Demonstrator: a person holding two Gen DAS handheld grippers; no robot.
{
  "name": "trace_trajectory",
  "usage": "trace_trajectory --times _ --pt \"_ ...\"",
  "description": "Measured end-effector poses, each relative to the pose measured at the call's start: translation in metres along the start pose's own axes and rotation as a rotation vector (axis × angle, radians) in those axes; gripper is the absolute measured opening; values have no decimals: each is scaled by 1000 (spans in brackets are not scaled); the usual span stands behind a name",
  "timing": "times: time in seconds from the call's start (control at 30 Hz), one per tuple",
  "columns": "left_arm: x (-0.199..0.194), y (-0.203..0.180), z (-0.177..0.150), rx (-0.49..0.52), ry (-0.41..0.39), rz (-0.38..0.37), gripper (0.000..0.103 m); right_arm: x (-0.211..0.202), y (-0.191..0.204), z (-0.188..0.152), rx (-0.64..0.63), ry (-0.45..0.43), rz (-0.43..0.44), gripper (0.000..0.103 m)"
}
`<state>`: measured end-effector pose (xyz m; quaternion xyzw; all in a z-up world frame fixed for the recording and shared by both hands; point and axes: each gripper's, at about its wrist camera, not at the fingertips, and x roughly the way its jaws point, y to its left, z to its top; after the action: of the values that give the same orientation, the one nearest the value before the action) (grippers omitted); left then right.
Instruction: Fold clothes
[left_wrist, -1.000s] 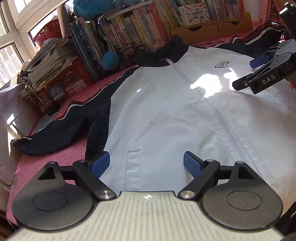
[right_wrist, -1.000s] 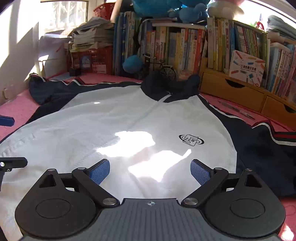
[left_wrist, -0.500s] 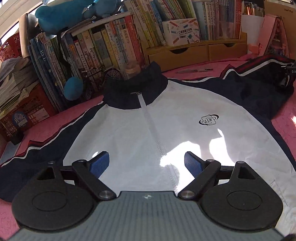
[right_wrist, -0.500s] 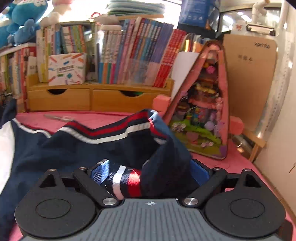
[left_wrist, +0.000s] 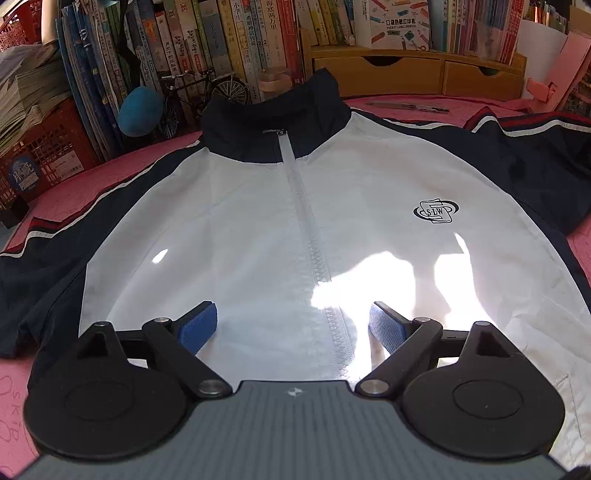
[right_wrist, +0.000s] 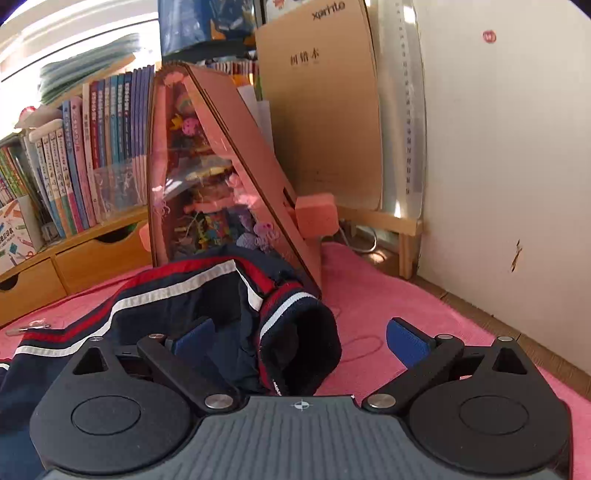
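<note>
A white and navy zip jacket (left_wrist: 258, 221) lies front up on the pink table cover, collar toward the books, both sleeves spread outward. My left gripper (left_wrist: 291, 326) hovers open above the lower part of the zipper (left_wrist: 314, 258), holding nothing. In the right wrist view the jacket's navy sleeve (right_wrist: 177, 306) with red and white stripes ends in a ribbed cuff (right_wrist: 299, 339). My right gripper (right_wrist: 299, 338) is open around that cuff, which stands between the blue pads without being clamped.
Rows of books (left_wrist: 221, 44), a wooden drawer unit (left_wrist: 406, 70), a model bicycle (left_wrist: 199, 96) and a red crate (left_wrist: 40, 147) line the table's back edge. A pink triangular display (right_wrist: 218, 184), a cardboard folder (right_wrist: 317, 110) and a white wall (right_wrist: 517, 166) stand close behind the cuff.
My left gripper swung from the jacket's lower left to face its centre and collar. My right gripper left the jacket's chest and moved to the right sleeve cuff, staying open.
</note>
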<state>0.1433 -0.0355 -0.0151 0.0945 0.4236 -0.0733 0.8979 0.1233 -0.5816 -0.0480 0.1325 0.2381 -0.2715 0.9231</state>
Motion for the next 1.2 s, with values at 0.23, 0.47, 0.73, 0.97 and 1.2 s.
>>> trace_trajectory --times 0.23,0.47,0.73,0.97,1.2 --pt "4 0 -3 -15 6 18 98 10 14 -4 14 38 -51 86" --pt "7 5 -3 -43 9 10 101 20 27 -8 29 77 -102 23" --pt "8 4 -5 -37 -9 -15 103 7 22 -1 -69 72 -196 20" --pt "8 0 -7 -35 -6 -36 103 12 22 -14 -182 124 -280 23" --pt "-5 3 -8 -8 -25 22 103 -32 38 -49 -311 131 -297 92"
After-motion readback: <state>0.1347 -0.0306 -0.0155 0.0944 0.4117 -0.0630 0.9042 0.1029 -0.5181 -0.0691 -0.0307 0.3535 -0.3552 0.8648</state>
